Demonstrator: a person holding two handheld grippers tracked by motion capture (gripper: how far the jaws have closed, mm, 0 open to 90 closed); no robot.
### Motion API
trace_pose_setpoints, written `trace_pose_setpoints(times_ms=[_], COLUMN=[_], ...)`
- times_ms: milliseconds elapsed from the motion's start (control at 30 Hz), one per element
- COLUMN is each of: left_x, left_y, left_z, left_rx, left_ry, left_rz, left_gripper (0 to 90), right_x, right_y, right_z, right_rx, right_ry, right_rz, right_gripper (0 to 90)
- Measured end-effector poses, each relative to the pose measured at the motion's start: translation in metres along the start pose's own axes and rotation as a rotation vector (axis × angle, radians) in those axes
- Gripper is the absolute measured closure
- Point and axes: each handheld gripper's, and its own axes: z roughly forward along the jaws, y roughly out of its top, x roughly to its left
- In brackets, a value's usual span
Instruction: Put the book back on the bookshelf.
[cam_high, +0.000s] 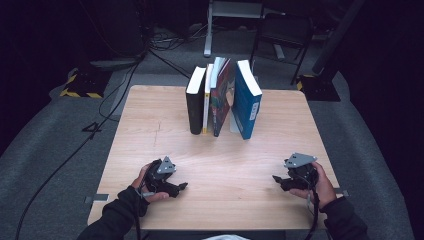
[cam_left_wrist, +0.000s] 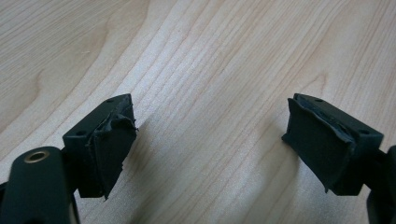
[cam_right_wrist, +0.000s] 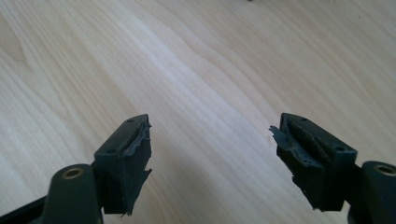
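Several books stand upright in a row at the far middle of the wooden table (cam_high: 150, 130): a black book (cam_high: 195, 100), a thin yellow-and-white book (cam_high: 207, 97), a colourful book (cam_high: 222, 97) that leans, and a blue book (cam_high: 247, 100). My left gripper (cam_high: 181, 188) rests near the front left, held by a hand, jaws pointing right. My right gripper (cam_high: 276, 179) rests near the front right, jaws pointing left. In the left gripper view the left gripper (cam_left_wrist: 210, 140) stands open over bare wood. The right gripper (cam_right_wrist: 212, 154) in its own view is open too, with nothing between its pads.
Cables (cam_high: 100, 115) trail over the grey floor at the left. A black chair (cam_high: 282, 35) and a white stand leg (cam_high: 207, 30) are behind the table. Yellow-and-black striped feet (cam_high: 75, 85) sit at the back left.
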Motion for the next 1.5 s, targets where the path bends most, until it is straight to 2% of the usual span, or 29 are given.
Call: trace_pose_setpoints(times_ms=[33,133,367,400,467,667,800,933,1033,1500], left_x=[0.000,0.000,0.000,0.000,0.000,0.000,0.000,0.000,0.000,0.000], left_y=[0.000,0.000,0.000,0.000,0.000,0.000,0.000,0.000,0.000,-0.001], left_z=[0.000,0.000,0.000,0.000,0.000,0.000,0.000,0.000,0.000,-0.001], left_rx=[0.000,0.000,0.000,0.000,0.000,0.000,0.000,0.000,0.000,0.000], left_ry=[0.000,-0.001,-0.002,-0.002,-0.002,-0.002,-0.002,-0.001,-0.002,0.002], left_rz=[0.000,-0.003,0.000,0.000,-0.001,0.000,0.000,0.000,-0.002,0.001], left_gripper=[16.2,16.2,16.1,16.1,16.1,16.1,16.1,16.1,16.1,16.2], right_x=[0.000,-0.001,-0.009,-0.009,-0.013,-0.018,-0.022,-0.027,-0.027,-0.026], right_y=[0.000,-0.020,-0.050,-0.050,-0.064,-0.085,-0.101,-0.112,-0.116,-0.114], right_z=[0.000,-0.002,-0.010,-0.010,-0.013,-0.018,-0.021,-0.020,-0.020,-0.018], right_rx=[0.000,0.007,-0.037,-0.037,-0.065,-0.072,-0.087,-0.121,-0.142,-0.138], right_ry=[0.000,-0.008,-0.005,-0.005,0.007,-0.003,-0.002,0.023,0.015,0.006], right_rz=[0.000,0.020,0.081,0.081,0.113,0.174,0.235,0.313,0.310,0.319], right_gripper=[26.4,26.3,26.2,26.2,26.1,25.9,25.8,24.2,23.8,22.4])
